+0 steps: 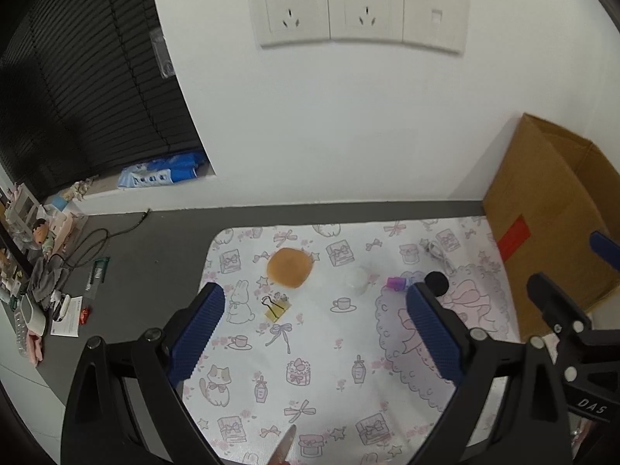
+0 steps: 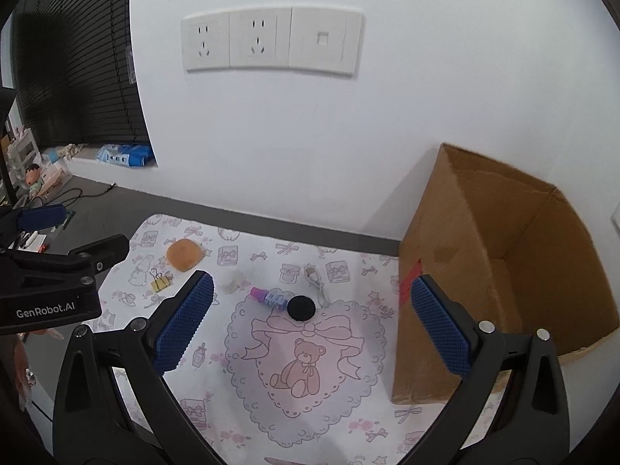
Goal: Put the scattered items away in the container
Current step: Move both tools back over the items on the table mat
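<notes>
Both the left gripper and right gripper are held wide apart, empty. The small black disc could be pushed along the mat if approached too flat.

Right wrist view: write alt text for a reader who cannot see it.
The open right claw hovers over a patterned mat with nothing held. Ahead lie a black disc, a purple-capped small bottle, a white cable, a yellow binder clip and a round bun. An open cardboard box stands at right.

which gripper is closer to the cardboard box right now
Right. The right gripper hangs open with one fingertip just beside the cardboard box. The left gripper, also open, sits farther off, over the mat nearer the yellow binder clip.
</notes>
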Demonstrator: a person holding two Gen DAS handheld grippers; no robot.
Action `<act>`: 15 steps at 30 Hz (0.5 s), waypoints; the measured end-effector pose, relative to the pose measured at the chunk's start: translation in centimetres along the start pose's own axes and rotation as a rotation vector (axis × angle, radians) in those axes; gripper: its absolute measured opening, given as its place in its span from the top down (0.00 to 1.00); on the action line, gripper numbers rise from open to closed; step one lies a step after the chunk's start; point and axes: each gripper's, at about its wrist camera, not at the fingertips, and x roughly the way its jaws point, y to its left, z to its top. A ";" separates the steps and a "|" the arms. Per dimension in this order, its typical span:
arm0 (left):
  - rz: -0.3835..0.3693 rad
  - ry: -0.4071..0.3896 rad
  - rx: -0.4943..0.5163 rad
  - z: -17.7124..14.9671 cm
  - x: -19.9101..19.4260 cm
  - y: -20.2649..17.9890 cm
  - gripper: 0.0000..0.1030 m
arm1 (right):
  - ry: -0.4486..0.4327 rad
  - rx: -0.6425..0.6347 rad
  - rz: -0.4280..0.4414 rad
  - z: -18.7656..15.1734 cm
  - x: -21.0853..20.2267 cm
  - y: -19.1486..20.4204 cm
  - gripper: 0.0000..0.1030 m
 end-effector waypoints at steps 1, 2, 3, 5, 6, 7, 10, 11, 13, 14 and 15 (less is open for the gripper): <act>-0.004 0.010 0.004 -0.2 1.1 -0.1 0.08 | 0.006 -0.003 0.002 -0.3 0.7 0.0 0.00; -0.005 0.020 0.008 -0.4 2.1 -0.1 0.08 | 0.011 -0.009 0.004 -0.7 1.5 0.1 0.00; -0.003 0.030 0.014 -0.6 3.2 -0.1 0.08 | 0.018 -0.019 0.004 -1.1 2.4 0.2 0.00; 0.005 0.056 0.025 -1.0 5.5 -0.4 0.08 | 0.037 -0.040 0.003 -1.9 4.3 0.4 0.00; 0.007 0.068 0.031 -1.2 6.6 -0.5 0.08 | 0.048 -0.050 0.001 -2.3 5.3 0.5 0.00; 0.007 0.080 0.036 -1.3 7.8 -0.7 0.08 | 0.059 -0.059 -0.002 -2.7 6.3 0.6 0.00; 0.002 0.106 0.048 -1.6 10.8 -1.3 0.08 | 0.088 -0.077 0.004 -3.8 9.1 0.7 0.00; 0.000 0.111 0.053 -1.6 11.7 -1.6 0.08 | 0.096 -0.078 0.012 -4.2 10.0 0.7 0.00; -0.006 0.120 0.062 -1.7 13.6 -2.1 0.08 | 0.118 -0.075 0.026 -5.0 11.9 0.6 0.00; -0.008 0.129 0.066 -1.8 14.4 -2.3 0.08 | 0.131 -0.073 0.031 -5.3 12.9 0.6 0.01; -0.010 0.137 0.070 -1.9 15.2 -2.6 0.08 | 0.144 -0.069 0.035 -5.7 13.8 0.6 0.01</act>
